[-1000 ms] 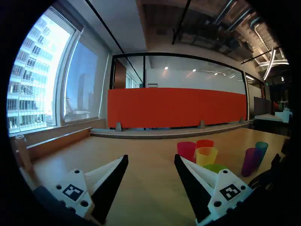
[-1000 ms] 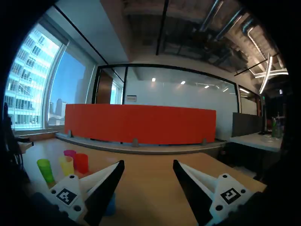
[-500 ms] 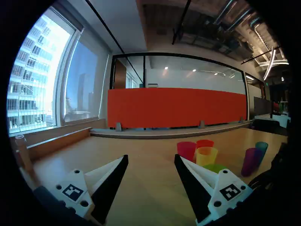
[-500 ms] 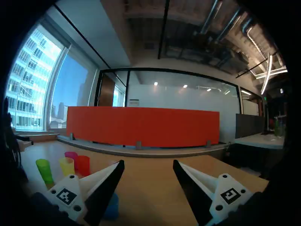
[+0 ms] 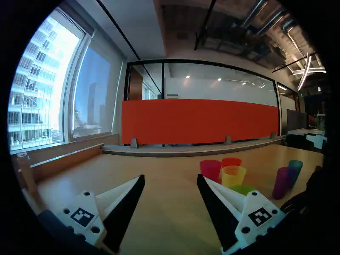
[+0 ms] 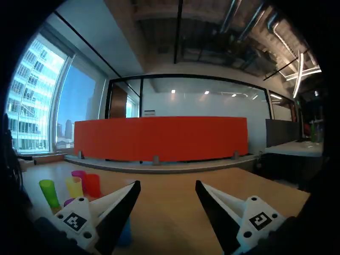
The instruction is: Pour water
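Wooden table bears coloured cups before an orange partition.

Office: glass partition, orange divider

The smooth wooden table carries translucent, glossy plastic cups.

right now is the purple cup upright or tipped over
Upright. In the left gripper view the purple cup stands on its base on the wooden table, rim up, next to the teal cup.
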`<action>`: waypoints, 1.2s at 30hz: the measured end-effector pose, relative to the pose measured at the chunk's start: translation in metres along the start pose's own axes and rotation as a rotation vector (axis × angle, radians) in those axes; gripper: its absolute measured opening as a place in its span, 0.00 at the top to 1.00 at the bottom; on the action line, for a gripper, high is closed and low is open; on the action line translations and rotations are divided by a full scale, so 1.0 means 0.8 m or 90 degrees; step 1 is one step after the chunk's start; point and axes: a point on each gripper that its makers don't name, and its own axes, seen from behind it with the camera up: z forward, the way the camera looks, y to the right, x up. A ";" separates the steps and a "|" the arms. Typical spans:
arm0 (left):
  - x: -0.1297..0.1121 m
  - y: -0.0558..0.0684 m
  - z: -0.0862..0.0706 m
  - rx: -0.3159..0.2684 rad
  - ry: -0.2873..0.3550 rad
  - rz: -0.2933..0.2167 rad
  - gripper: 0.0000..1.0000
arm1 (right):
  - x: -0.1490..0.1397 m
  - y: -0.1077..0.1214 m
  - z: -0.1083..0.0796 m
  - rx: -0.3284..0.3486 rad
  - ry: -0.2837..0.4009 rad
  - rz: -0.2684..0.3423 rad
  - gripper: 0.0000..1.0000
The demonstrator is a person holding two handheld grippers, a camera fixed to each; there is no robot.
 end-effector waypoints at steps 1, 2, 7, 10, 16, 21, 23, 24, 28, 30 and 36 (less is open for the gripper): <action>0.000 0.000 0.000 0.000 0.000 0.000 0.09 | -0.002 0.001 0.001 -0.001 -0.003 -0.001 0.00; 0.000 0.000 0.000 0.000 0.000 0.000 0.09 | -0.005 0.001 0.001 -0.003 -0.006 -0.003 0.00; 0.000 0.000 0.000 0.000 0.000 0.000 0.09 | -0.013 0.001 0.002 -0.006 -0.014 -0.013 0.00; 0.000 0.000 -0.001 0.000 0.000 0.000 0.09 | -0.018 0.000 0.002 -0.007 -0.019 -0.019 0.00; -0.001 -0.001 -0.001 0.000 0.000 0.000 0.09 | -0.029 0.000 0.003 -0.010 -0.033 -0.014 0.00; -0.001 -0.001 0.000 0.000 0.000 0.000 0.09 | -0.033 0.006 0.003 -0.016 -0.044 -0.007 0.00; -0.001 -0.001 0.000 0.000 0.000 0.000 0.09 | -0.032 0.007 0.003 -0.018 -0.044 -0.008 0.00; -0.001 -0.001 0.000 0.000 0.000 0.000 0.09 | -0.032 0.007 0.003 -0.018 -0.044 -0.008 0.00; -0.001 0.000 0.000 0.000 0.000 0.000 0.09 | -0.031 0.008 0.003 -0.018 -0.044 -0.008 0.00; -0.001 0.000 0.000 0.000 0.000 0.000 0.09 | -0.031 0.009 0.003 -0.018 -0.044 -0.008 0.00; 0.000 -0.001 0.000 0.000 0.000 0.000 0.09 | -0.030 0.011 0.003 -0.019 -0.044 -0.008 0.00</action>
